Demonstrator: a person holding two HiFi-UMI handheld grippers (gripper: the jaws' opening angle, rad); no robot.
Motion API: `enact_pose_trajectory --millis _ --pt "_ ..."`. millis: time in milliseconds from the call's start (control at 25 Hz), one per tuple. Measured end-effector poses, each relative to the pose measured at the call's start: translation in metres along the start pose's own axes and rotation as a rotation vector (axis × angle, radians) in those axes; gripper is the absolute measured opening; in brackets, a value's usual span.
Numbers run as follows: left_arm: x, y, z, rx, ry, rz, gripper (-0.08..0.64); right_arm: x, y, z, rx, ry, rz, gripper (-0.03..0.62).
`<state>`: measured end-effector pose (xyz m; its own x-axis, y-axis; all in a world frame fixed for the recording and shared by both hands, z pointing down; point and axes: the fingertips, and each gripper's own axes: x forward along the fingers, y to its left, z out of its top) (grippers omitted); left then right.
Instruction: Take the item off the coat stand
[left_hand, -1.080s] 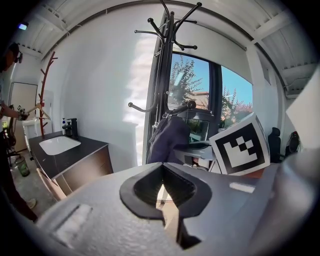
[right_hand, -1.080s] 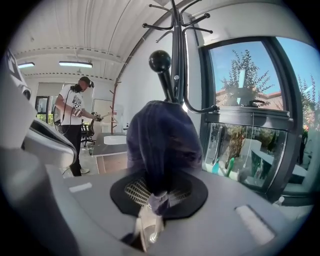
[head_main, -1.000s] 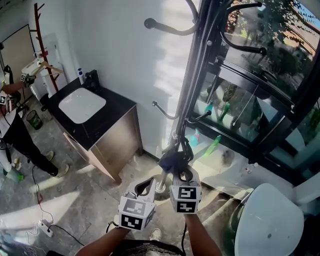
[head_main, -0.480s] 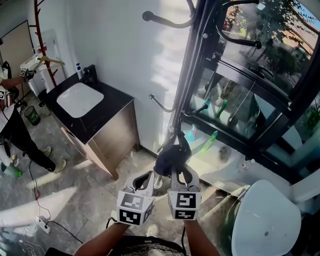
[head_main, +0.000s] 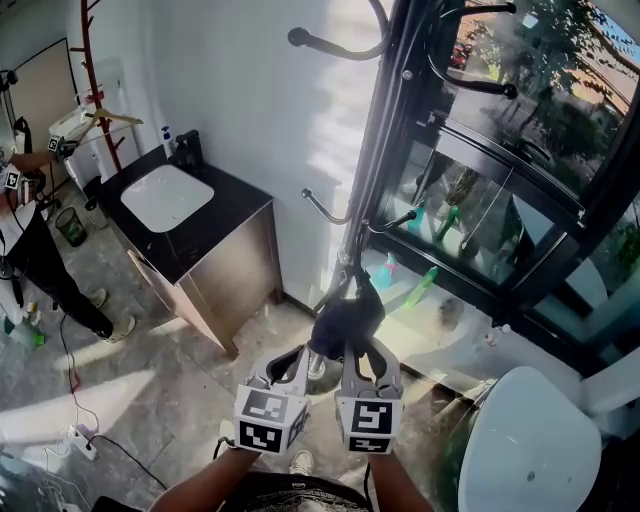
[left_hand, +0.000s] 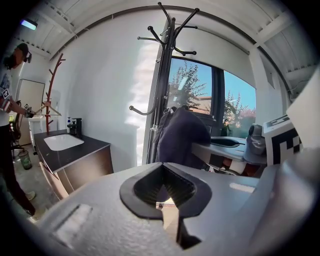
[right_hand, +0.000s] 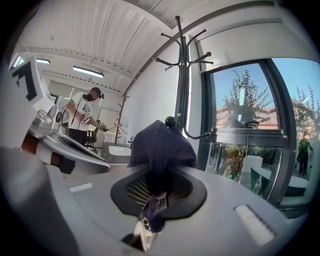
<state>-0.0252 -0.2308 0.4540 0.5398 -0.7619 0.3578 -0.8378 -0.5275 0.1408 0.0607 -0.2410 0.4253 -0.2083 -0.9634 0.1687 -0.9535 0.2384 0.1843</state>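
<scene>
A dark navy cloth item (head_main: 345, 320) hangs low beside the black coat stand (head_main: 375, 170), its loops running up towards a low hook. My right gripper (head_main: 360, 352) is shut on the lower part of the cloth (right_hand: 159, 150), which is bunched between the jaws; a hook's ball end (right_hand: 170, 120) shows just behind it. My left gripper (head_main: 296, 360) is next to it on the left, shut, with nothing between its jaws. From the left gripper view the item (left_hand: 182, 135) is ahead, against the stand (left_hand: 162, 90). Whether the item still rests on the hook is unclear.
A dark cabinet with a white sink (head_main: 170, 197) stands against the white wall at left. A person (head_main: 25, 250) stands at the far left near a red coat stand (head_main: 100, 90). A glass wall fills the right side. A white round seat (head_main: 525, 440) is at lower right.
Both grippers have drawn slightly back towards me in the head view. The right gripper stays shut on the dark cloth.
</scene>
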Motion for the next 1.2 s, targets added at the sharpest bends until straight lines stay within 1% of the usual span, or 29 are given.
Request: enact_pose_trajectory --millis 360,520,720,1000,1200 --pt "-0.002 -0.013 -0.006 0.005 0.002 0.003 0.002 -0.027 -0.001 0.008 -0.031 -0.074 -0.003 0.035" --pt "-0.002 -0.019 -0.004 0.011 -0.015 0.003 0.002 -0.042 -0.007 0.008 -0.010 -0.082 -0.012 0.035" --pt "-0.002 -0.033 0.000 0.023 -0.024 -0.014 0.002 -0.058 -0.017 0.000 0.038 -0.057 -0.040 0.036" --pt "0.005 -0.055 0.002 0.053 -0.025 -0.054 0.002 -0.078 -0.047 -0.011 0.096 -0.011 -0.123 0.037" --pt "0.007 -0.069 0.005 0.108 -0.031 -0.072 0.002 -0.084 -0.062 -0.019 0.142 0.025 -0.163 0.037"
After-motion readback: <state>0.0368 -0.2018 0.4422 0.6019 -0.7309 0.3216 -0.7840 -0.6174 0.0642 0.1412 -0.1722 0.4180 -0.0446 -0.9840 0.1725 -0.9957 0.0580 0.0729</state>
